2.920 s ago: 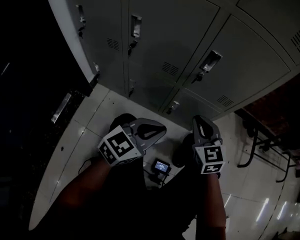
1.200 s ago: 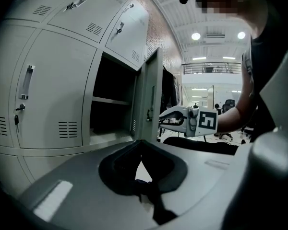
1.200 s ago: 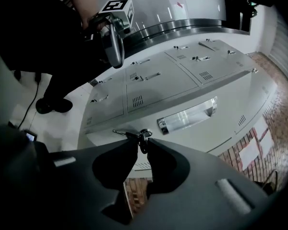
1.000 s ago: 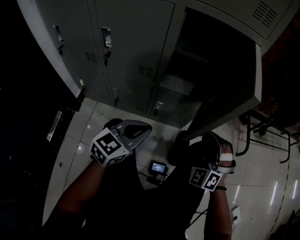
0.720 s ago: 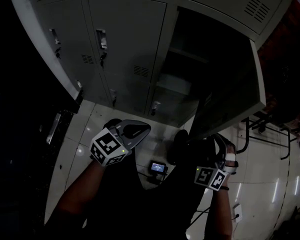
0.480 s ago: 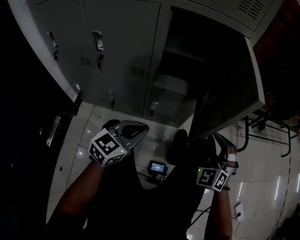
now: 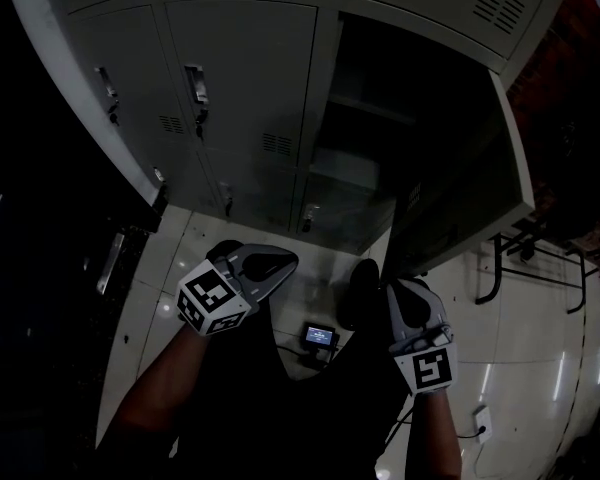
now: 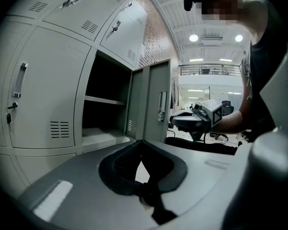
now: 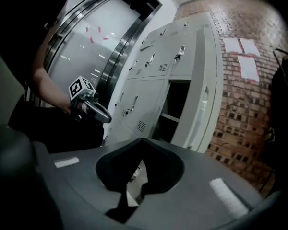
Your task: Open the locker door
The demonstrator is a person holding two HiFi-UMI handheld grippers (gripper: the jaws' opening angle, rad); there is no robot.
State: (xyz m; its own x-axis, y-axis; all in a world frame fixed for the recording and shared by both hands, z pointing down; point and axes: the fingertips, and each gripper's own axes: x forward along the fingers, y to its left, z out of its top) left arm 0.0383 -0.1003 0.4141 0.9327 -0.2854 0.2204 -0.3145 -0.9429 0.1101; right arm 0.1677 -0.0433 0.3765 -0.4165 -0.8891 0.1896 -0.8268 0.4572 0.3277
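One locker door (image 7: 460,178) stands wide; closed right gripper (image 7: 396,288) near its edge.

The left gripper (image 7: 280,263) and right gripper (image 7: 400,294) were grey rounded shells, each bearing a black-and-white marker cube (image 7: 212,299).

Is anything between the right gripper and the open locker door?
Nothing visible does. The right gripper, fingers shut and empty, sits apart from the locker door, below its lower edge in the head view.
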